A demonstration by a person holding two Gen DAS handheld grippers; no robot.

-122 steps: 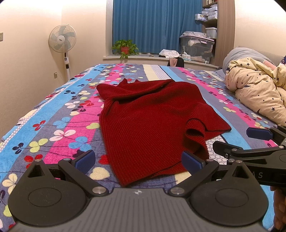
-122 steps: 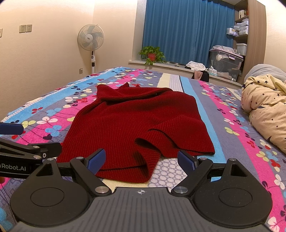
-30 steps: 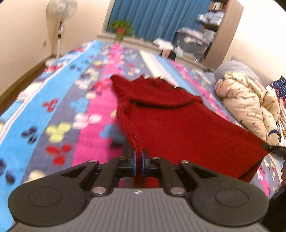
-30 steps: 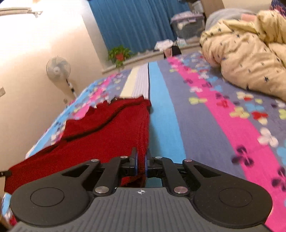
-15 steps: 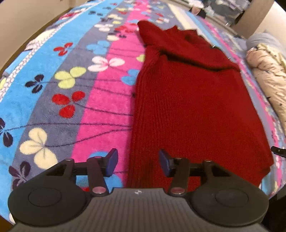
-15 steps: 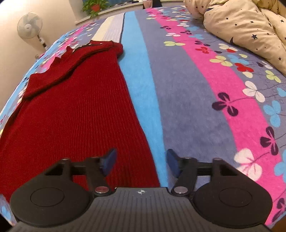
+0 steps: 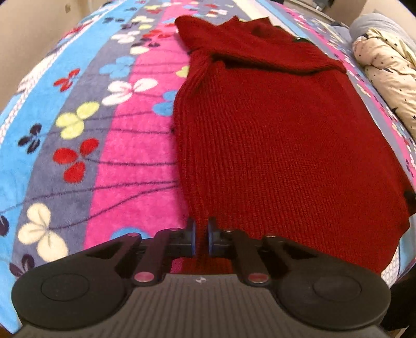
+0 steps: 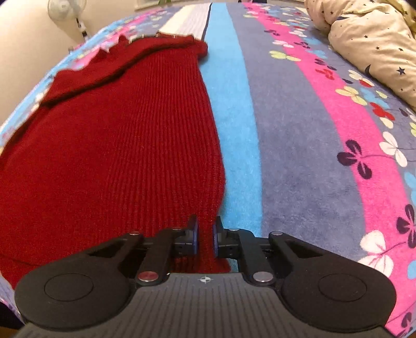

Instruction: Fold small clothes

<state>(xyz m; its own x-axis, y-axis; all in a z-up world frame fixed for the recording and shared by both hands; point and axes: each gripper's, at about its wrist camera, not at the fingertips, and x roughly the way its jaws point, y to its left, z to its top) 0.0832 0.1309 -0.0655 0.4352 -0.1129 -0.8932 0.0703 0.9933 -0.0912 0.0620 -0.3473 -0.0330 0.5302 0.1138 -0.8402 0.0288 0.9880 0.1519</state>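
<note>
A dark red knitted sweater (image 7: pixel 280 135) lies spread flat on the flowered bed cover, its collar end far from me. My left gripper (image 7: pixel 201 238) is shut on the sweater's near left hem corner. In the right wrist view the same sweater (image 8: pixel 117 145) fills the left half. My right gripper (image 8: pixel 205 239) is shut on its near right hem corner, with red knit pinched between the blue pads.
The bed cover (image 7: pixel 124 145) has blue, grey and pink stripes with flowers. A cream star-print duvet (image 8: pixel 369 33) is bunched at the bed's right side. A standing fan (image 8: pixel 67 7) is by the far left wall. The bed's near edge is just below the grippers.
Half a second ago both grippers were open over the hem. Now both have closed on the sweater's near hem corners, low at the bed's near edge.
</note>
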